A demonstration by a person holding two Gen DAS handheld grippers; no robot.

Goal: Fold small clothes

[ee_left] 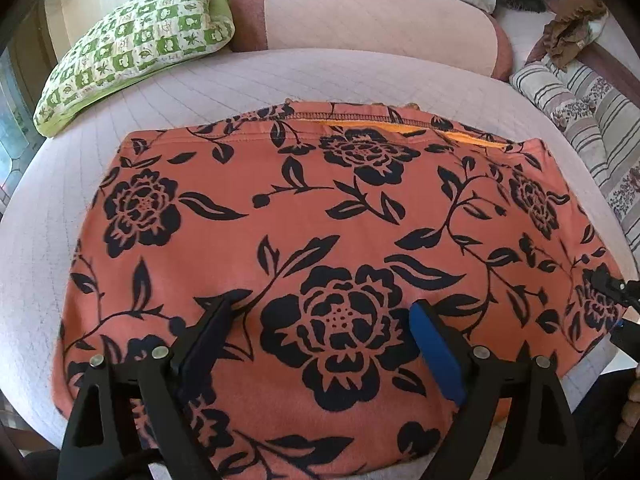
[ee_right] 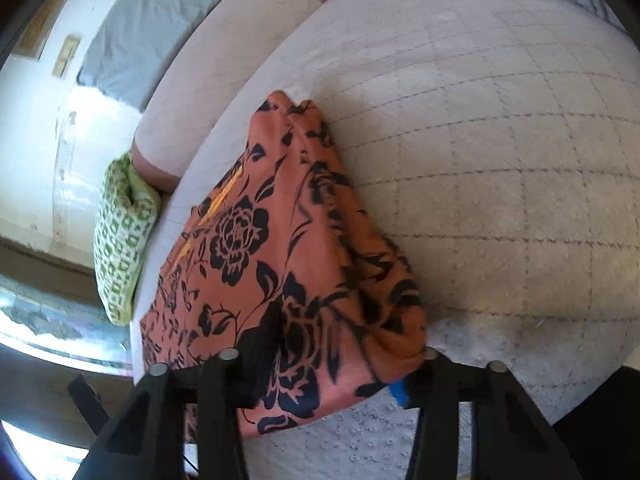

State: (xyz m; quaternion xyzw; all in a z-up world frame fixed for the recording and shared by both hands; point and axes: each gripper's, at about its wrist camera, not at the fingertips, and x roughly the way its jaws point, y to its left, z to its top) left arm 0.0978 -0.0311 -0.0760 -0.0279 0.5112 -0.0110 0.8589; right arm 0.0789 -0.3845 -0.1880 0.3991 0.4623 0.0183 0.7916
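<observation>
One floral garment (ee_left: 320,240). One green-patterned pillow (ee_left: 136,40). One pink bolster (ee_left: 360,20). One striped cushion (ee_left: 580,120). One crumpled brown cloth (ee_left: 568,28). Two grippers: left gripper (ee_left: 324,320), right gripper (ee_right: 332,364).

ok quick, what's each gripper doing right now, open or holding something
Left gripper: open, poised over the flowered orange garment, gripping nothing.
Right gripper: garment's edge bunched between its fingers; whether it is clamped shut cannot be told.

Garment (ee_left: 320,216) lies flat on quilted mattress (ee_left: 248,76). Patterned pillow (ee_left: 136,44) behind it on left, bolster (ee_left: 360,20) behind centre, striped cushion (ee_left: 580,120) to right. Left gripper (ee_left: 332,320) over garment's near edge.
</observation>
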